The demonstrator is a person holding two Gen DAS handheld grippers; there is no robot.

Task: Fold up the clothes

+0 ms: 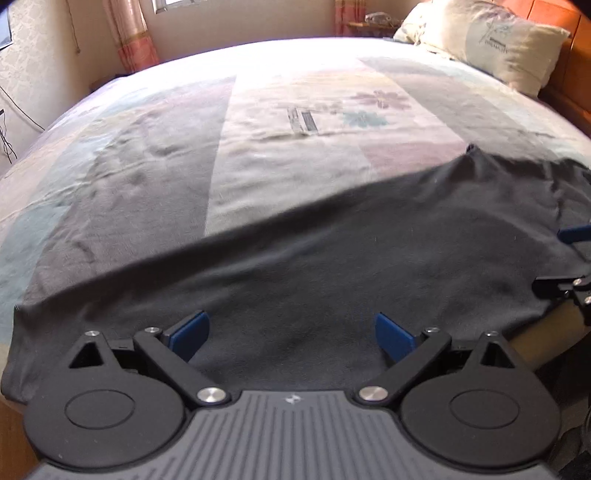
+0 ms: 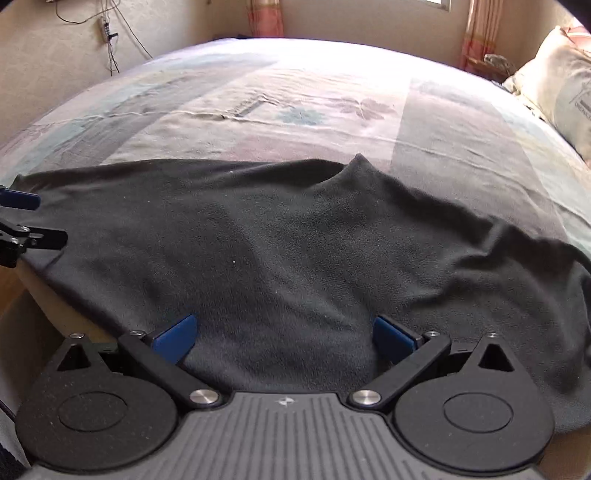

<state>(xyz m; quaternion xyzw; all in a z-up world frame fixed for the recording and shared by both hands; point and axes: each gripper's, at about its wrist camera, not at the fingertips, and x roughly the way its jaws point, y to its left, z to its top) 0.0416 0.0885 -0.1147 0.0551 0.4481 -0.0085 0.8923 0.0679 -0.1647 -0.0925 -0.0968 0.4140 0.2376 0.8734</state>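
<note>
A black garment (image 1: 314, 251) lies spread along the near edge of the bed, with a small peak sticking up at its far edge (image 2: 356, 162). In the left wrist view my left gripper (image 1: 291, 334) hovers over the garment's near hem, open, with nothing between its blue pads. My right gripper (image 2: 284, 338) is open too, just above the cloth near the bed's edge. At the right border of the left wrist view the right gripper (image 1: 569, 258) shows, and the left gripper (image 2: 22, 218) appears at the left border of the right wrist view.
The bed (image 1: 295, 122) wears a patchwork cover in grey, cream and pink with flower prints. A pillow (image 1: 491, 40) rests by the orange headboard (image 1: 569, 33) at the far right. Pink curtains (image 1: 129, 33), a window and a wall with hanging cables (image 2: 109, 40) lie beyond.
</note>
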